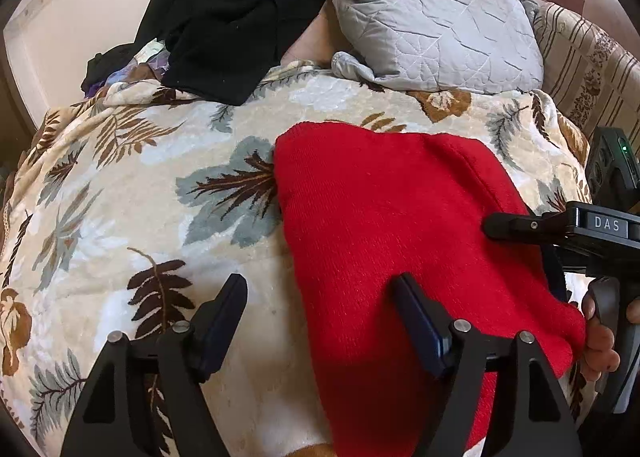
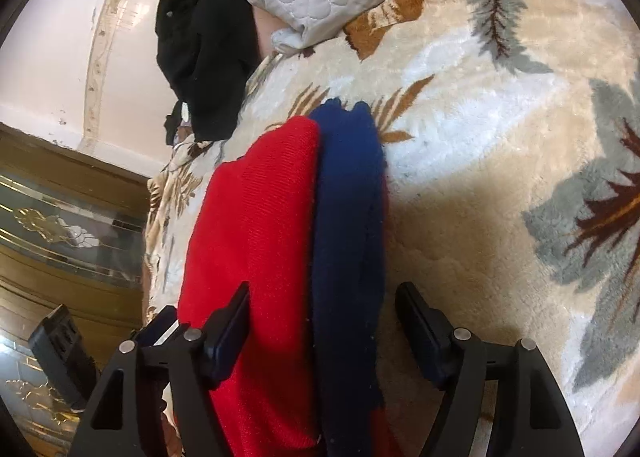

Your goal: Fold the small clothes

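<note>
A knit garment (image 1: 384, 225) lies on a bed blanket (image 1: 132, 193); behind it, a pillow (image 1: 424, 13) sits right of piled clothes (image 1: 232, 13).

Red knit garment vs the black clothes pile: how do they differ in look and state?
The red knit garment lies smoothed and folded in front of both grippers; the black clothes pile sits crumpled at the far edge beside the grey quilted pillow. The red one has a navy blue layer along one side; the black pile looks plain. Both rest on the leaf-patterned plush blanket.
</note>
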Demonstrator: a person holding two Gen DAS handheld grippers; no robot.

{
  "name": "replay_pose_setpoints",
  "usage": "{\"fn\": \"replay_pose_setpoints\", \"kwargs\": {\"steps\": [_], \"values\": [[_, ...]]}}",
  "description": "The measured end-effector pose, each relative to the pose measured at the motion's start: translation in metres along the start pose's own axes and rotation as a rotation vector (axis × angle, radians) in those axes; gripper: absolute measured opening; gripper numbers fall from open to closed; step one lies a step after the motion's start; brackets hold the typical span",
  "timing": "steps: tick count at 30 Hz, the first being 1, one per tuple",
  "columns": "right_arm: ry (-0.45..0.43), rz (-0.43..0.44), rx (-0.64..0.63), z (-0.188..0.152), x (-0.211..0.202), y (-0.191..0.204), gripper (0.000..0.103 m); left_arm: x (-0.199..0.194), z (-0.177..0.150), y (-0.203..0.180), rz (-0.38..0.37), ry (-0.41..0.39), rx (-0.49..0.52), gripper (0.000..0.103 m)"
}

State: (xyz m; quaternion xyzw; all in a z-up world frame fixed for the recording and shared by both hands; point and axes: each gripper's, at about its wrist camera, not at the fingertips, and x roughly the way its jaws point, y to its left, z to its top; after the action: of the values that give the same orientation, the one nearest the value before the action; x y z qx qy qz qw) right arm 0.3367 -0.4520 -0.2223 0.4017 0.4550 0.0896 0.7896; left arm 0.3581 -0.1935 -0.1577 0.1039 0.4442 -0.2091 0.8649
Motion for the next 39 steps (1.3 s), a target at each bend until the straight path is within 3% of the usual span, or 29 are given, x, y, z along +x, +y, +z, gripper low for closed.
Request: {"fn": "replay_pose_setpoints", "kwargs": {"steps": [14, 17, 20, 23, 25, 27, 30, 39], "values": [[0.003, 0.123, -0.018, -0.003, 0.013, 0.005, 0.075, 0.007, 0.003, 0.003, -0.046, 0.005, -0.028, 0.081], [0.006, 0.168, 0.001, -0.004, 0.017, 0.003, 0.072, 0.008, 0.004, 0.005, -0.125, 0.010, -0.059, 0.081], [0.002, 0.188, 0.027, -0.005, 0.019, -0.002, 0.067, 0.016, 0.006, 0.011, -0.293, 0.040, -0.126, 0.080], [0.000, 0.198, 0.041, -0.005, 0.021, -0.005, 0.063, 0.020, 0.007, 0.012, -0.346, 0.046, -0.141, 0.080], [-0.001, 0.201, 0.045, -0.005, 0.022, -0.005, 0.061, 0.023, 0.007, 0.014, -0.377, 0.050, -0.161, 0.073], [0.000, 0.200, 0.046, -0.005, 0.023, -0.005, 0.058, 0.024, 0.008, 0.018, -0.391, 0.043, -0.181, 0.056], [-0.001, 0.197, 0.046, -0.005, 0.023, -0.004, 0.053, 0.025, 0.009, 0.023, -0.405, 0.034, -0.202, 0.042], [-0.046, 0.140, -0.044, -0.007, 0.011, 0.024, 0.046, 0.005, 0.012, 0.023, -0.394, -0.028, -0.180, 0.030]]}}
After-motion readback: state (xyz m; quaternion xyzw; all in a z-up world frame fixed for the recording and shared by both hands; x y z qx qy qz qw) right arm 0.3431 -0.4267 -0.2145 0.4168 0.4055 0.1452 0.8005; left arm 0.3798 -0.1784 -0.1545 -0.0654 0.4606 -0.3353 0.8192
